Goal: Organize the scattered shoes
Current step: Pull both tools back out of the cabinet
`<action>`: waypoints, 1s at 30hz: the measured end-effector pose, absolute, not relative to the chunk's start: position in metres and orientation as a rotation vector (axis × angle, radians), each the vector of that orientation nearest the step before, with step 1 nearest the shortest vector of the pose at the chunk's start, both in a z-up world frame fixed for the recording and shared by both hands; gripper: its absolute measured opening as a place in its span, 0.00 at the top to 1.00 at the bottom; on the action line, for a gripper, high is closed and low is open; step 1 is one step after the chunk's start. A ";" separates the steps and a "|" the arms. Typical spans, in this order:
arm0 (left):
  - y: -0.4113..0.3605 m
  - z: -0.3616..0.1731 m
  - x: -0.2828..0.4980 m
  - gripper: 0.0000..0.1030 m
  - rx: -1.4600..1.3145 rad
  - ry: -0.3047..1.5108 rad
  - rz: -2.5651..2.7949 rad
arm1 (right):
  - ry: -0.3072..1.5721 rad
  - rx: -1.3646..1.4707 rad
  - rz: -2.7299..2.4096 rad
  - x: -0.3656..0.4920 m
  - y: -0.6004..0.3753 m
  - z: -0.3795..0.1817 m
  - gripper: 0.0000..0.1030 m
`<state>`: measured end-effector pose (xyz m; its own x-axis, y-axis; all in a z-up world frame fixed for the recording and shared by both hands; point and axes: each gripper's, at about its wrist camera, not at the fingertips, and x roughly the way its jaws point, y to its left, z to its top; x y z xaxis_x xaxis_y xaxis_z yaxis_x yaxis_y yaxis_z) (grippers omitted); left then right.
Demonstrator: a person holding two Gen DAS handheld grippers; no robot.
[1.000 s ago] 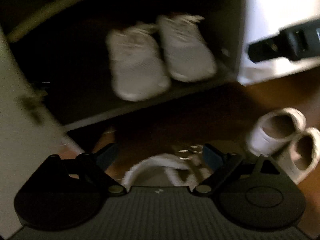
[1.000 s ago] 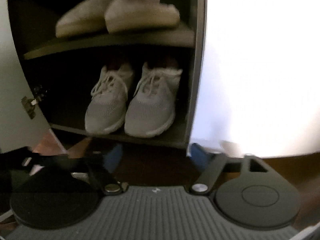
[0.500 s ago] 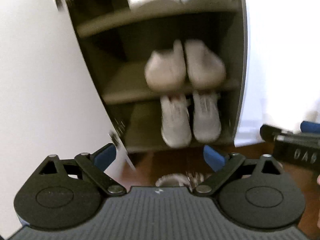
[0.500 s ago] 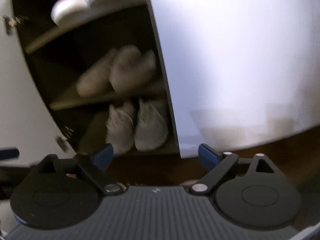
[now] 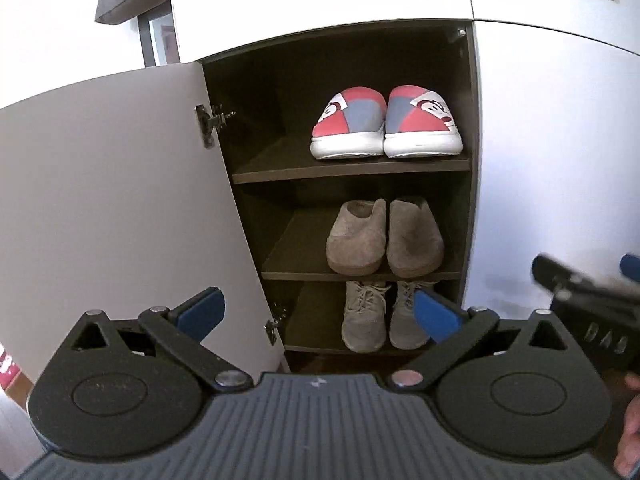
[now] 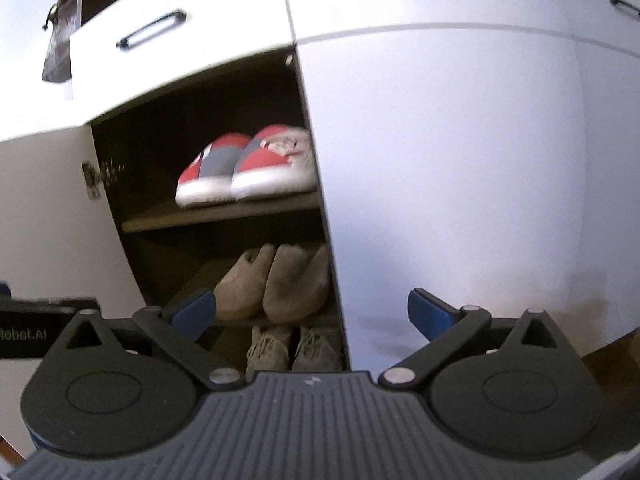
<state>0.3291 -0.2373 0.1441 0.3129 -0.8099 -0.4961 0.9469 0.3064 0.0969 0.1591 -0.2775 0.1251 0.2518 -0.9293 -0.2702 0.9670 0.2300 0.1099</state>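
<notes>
Cupboard [image 5: 520,160], door [image 5: 120,200] swung wide for access: red slippers [image 5: 386,124] top, grey slippers [image 5: 384,236] middle, laced trainers [image 5: 380,316] bottom (paired, toes outward). Left gripper [image 5: 318,314], right gripper [image 6: 310,314]: opening, nothing between.

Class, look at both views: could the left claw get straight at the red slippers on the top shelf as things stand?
Probably yes. The cupboard door is swung wide, the red slippers sit at the shelf's front edge, and the left claw, its jaws opening, holds nothing.
</notes>
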 end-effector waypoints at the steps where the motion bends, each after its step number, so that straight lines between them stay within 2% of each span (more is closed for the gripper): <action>1: -0.235 0.144 0.327 0.00 0.408 0.396 -1.204 | 0.160 0.267 -1.318 0.156 -0.276 0.127 0.02; 12: -0.225 0.127 0.321 0.00 0.407 0.441 -1.194 | 0.180 0.175 -1.329 0.140 -0.249 0.139 0.01; 30: -0.218 0.094 0.304 0.00 0.476 0.478 -1.204 | 0.279 0.201 -1.341 0.128 -0.236 0.105 0.01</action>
<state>0.3037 -0.2184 0.0943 0.2863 -0.7597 -0.5838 0.9533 0.2871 0.0939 0.1278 -0.2360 0.1046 0.2028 -0.9280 -0.3125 0.9756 0.2187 -0.0165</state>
